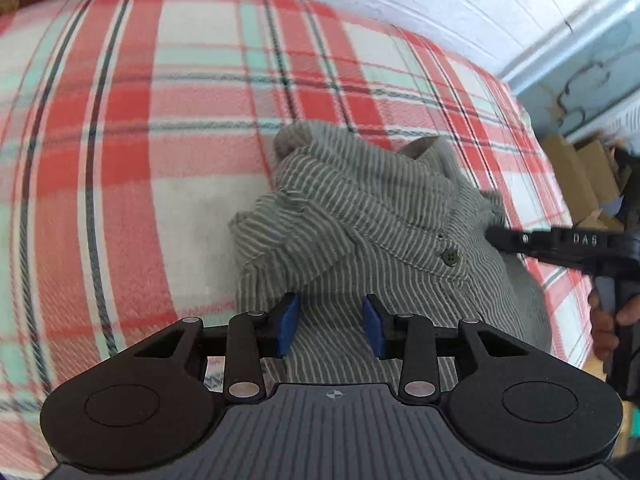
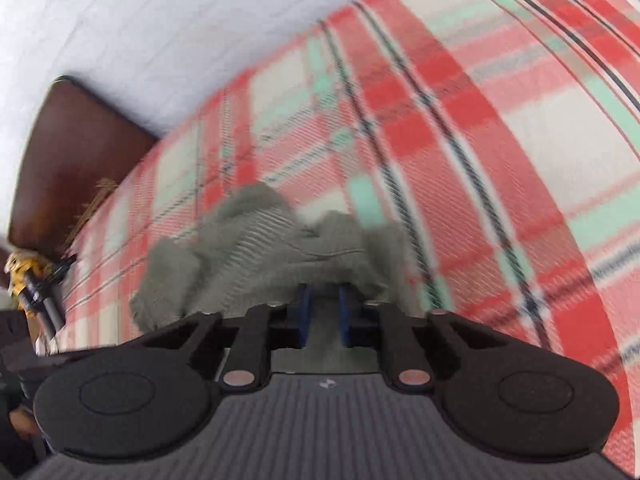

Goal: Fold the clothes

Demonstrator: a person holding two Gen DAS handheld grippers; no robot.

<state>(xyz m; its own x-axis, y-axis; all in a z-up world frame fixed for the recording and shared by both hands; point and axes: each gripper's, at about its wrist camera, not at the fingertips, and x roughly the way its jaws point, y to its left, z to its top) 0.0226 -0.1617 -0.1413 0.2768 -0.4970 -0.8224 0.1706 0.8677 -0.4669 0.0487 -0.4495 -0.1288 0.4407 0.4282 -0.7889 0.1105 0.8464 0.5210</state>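
Note:
A grey shirt [image 1: 384,216] with thin white stripes and a dark button lies crumpled on a red, white and mint plaid blanket [image 1: 120,160]. My left gripper [image 1: 331,326] hovers over the shirt's near edge, open, its blue pads [image 1: 289,326] wide apart with striped cloth showing below them. In the left wrist view the right gripper [image 1: 496,236] comes in from the right, its tip at the shirt's right edge. In the blurred right wrist view the right gripper [image 2: 325,312] is shut on a fold of the shirt [image 2: 256,256], with grey cloth between the blue pads [image 2: 306,312].
A white wall runs behind the bed. Cardboard boxes [image 1: 576,176] and a pale blue cabinet [image 1: 592,60] stand off the bed's right side. A hand [image 1: 608,320] holds the right gripper. A dark wooden board [image 2: 72,152] and a yellow object [image 2: 24,272] sit at the bed's far end.

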